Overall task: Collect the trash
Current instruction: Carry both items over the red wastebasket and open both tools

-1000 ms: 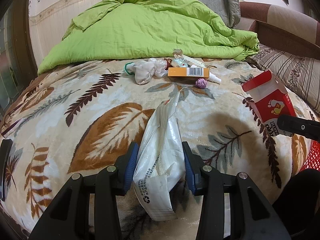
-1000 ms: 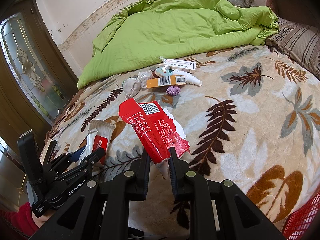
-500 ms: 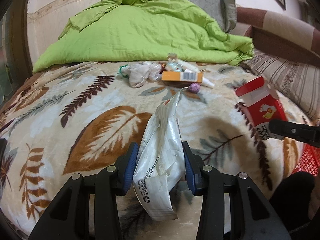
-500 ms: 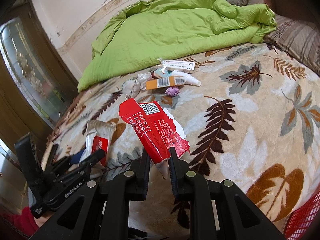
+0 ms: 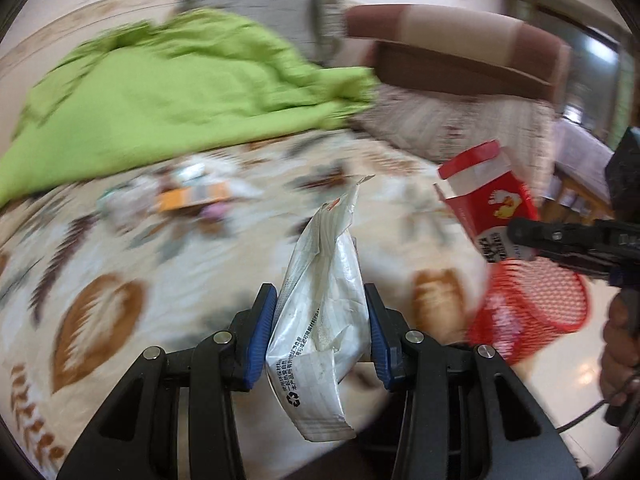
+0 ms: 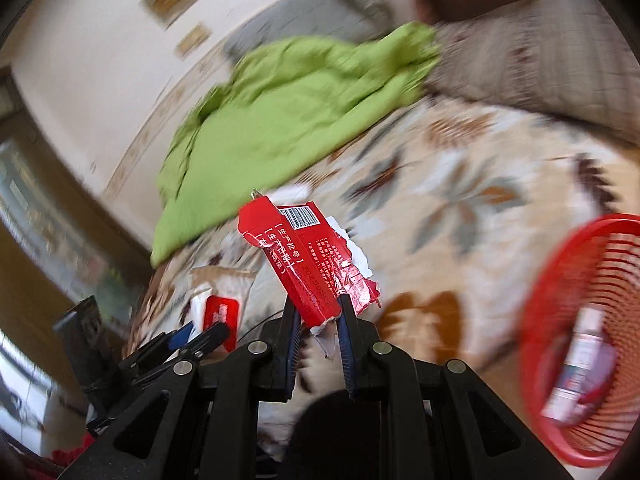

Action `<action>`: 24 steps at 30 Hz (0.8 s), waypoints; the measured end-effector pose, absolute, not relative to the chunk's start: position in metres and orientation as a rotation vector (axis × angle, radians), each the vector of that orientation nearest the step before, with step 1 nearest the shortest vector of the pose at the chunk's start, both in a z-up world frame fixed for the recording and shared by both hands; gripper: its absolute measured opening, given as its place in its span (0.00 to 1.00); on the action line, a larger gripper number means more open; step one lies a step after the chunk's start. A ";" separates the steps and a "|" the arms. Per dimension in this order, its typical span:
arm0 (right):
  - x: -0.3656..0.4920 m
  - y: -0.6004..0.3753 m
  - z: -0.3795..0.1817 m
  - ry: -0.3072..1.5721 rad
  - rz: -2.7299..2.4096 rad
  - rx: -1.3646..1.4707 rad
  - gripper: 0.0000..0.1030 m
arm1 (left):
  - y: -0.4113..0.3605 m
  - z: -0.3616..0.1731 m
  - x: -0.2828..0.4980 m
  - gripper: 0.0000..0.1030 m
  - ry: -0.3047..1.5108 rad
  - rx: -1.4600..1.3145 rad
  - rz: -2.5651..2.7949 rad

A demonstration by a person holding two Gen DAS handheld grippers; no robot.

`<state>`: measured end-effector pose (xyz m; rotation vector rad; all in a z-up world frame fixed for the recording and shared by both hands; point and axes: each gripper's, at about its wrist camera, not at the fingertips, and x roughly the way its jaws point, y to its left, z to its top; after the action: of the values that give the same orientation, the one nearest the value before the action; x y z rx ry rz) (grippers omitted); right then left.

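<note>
My left gripper (image 5: 320, 328) is shut on a crumpled white plastic wrapper (image 5: 324, 320) that sticks up between its blue pads. My right gripper (image 6: 318, 320) is shut on a torn red carton (image 6: 304, 264) with a barcode; the left wrist view shows that carton (image 5: 488, 204) at the right, above a red mesh basket (image 5: 532, 308). The basket (image 6: 580, 340) also sits at the right edge of the right wrist view, off the bed's side, with a white bottle (image 6: 580, 364) lying inside. More trash (image 5: 188, 200), an orange box among it, lies blurred on the leaf-print blanket (image 5: 120, 280).
A green quilt (image 5: 180, 100) is heaped at the back of the bed, with a grey pillow (image 5: 260, 4) and a brown headboard (image 5: 460, 48) behind. A hand (image 5: 620, 344) holds the right tool. Pale floor shows under the basket.
Both grippers have swung right and away from the bed with their trash held. The red basket, only an edge before, is now largely in view beside the bed. The scene is motion-blurred.
</note>
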<state>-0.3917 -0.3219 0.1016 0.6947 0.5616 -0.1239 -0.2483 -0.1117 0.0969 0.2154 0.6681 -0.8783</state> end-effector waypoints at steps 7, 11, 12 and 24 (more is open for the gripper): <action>-0.482 -0.388 0.099 0.494 -0.379 0.779 0.21 | -0.206 0.128 -0.300 0.41 0.713 0.223 -1.152; -0.515 -0.414 0.087 0.484 -0.484 0.840 0.21 | -0.256 0.128 -0.324 0.41 0.798 0.212 -1.272; -0.520 -0.418 0.085 0.483 -0.505 0.852 0.22 | -0.269 0.127 -0.328 0.41 0.810 0.218 -1.290; -0.535 -0.440 0.080 0.492 -0.629 0.841 0.46 | -0.316 0.112 -0.334 0.58 0.881 0.205 -1.351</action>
<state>-0.5354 -0.4401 0.0803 0.8414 0.4921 -0.6290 -0.3337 -0.3159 0.1117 0.2050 0.8806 -1.3507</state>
